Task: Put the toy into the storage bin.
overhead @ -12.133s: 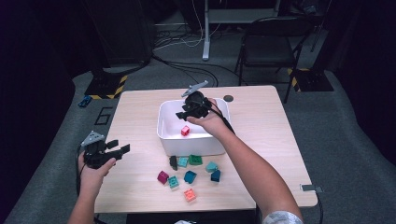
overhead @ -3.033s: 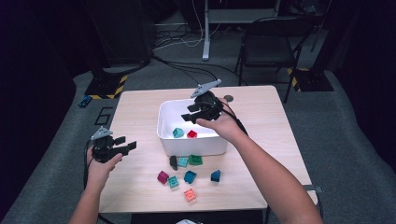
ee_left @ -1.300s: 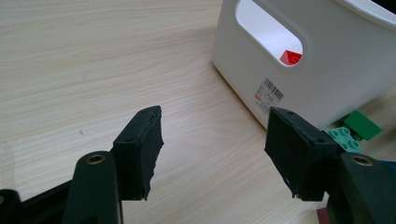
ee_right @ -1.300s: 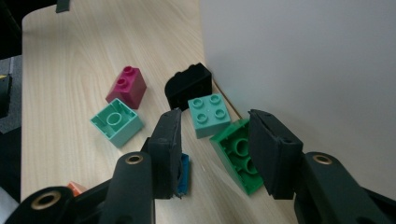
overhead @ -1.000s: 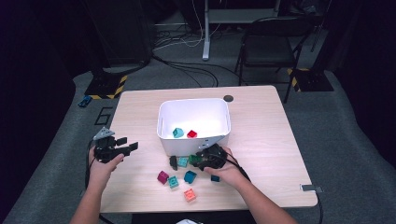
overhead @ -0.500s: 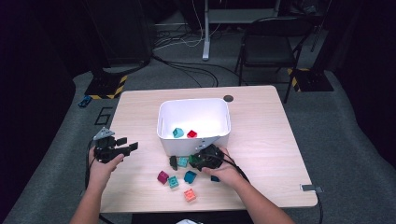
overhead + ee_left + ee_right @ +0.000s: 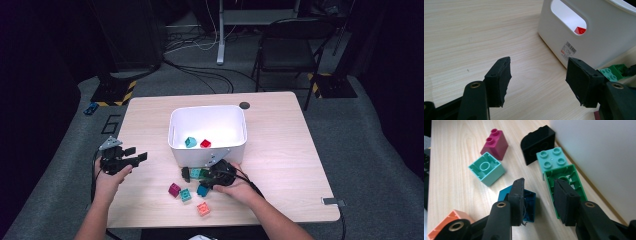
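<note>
Since 1 second ago the right gripper (image 7: 537, 202) has barely shifted in front of the bin (image 7: 207, 150), but its jaws have just been closing — they now stand narrow, one pad inside the hollow of the green brick (image 7: 562, 182), the other beside the dark teal brick (image 7: 529, 205); whether the pads press on the green brick's wall I cannot tell. It lies on its side just beside the bin's wall, touching the mint brick (image 7: 550, 160) with 4 studs. Nearby on the table (image 7: 280, 130) lie a black brick (image 7: 537, 143), a magenta brick (image 7: 495, 145), a hollow mint brick (image 7: 486, 168) and an orange brick (image 7: 445, 220). Inside the bin sit 2 bricks — a teal one (image 7: 190, 142) and a red one (image 7: 205, 144). Well apart at the table's left edge, the left gripper (image 7: 537, 77) hovers with jaws wide and nothing between them.
</note>
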Available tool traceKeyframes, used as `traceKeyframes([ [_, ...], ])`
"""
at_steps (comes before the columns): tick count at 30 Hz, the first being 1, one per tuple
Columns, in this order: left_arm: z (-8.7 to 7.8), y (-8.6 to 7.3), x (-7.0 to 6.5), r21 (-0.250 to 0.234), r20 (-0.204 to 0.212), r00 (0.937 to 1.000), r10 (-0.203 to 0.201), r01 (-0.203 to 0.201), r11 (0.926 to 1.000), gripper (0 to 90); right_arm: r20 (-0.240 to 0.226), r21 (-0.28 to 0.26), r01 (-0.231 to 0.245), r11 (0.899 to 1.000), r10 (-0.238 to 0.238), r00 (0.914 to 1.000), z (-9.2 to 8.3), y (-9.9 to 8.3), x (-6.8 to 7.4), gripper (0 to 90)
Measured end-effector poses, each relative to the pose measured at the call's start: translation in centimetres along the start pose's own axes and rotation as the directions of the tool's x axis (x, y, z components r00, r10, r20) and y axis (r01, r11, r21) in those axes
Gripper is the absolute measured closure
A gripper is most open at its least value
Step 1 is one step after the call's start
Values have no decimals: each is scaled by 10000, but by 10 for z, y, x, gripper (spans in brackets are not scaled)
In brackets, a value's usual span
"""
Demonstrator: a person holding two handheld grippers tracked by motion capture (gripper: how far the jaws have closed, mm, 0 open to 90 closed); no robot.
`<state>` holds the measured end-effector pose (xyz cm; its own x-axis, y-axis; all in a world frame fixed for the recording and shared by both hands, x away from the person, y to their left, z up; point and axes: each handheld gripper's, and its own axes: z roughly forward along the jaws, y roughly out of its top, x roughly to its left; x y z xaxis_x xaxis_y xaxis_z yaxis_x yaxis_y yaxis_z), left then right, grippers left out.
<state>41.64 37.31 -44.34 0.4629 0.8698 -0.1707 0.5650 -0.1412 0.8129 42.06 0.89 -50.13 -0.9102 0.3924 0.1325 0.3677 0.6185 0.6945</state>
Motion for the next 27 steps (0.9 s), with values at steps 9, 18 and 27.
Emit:
traceKeyframes([
  [9, 0, 0, 0, 51, 9, 10000, 13, -13, 10000, 362, 199, -434, 164, 9989, -155, 9997, -9, 2, 2, 601],
  [18, 1, -1, -1, -38, -12, 10000, -38, 38, 10000, 362, 548, -614, 253, 9978, -219, 9983, -11, 2, -5, 536],
  [27, 1, 0, 0, 62, 42, 10000, 10, -11, 10000, 363, 613, -504, 350, 9981, -319, 9976, -6, 4, -9, 504],
])
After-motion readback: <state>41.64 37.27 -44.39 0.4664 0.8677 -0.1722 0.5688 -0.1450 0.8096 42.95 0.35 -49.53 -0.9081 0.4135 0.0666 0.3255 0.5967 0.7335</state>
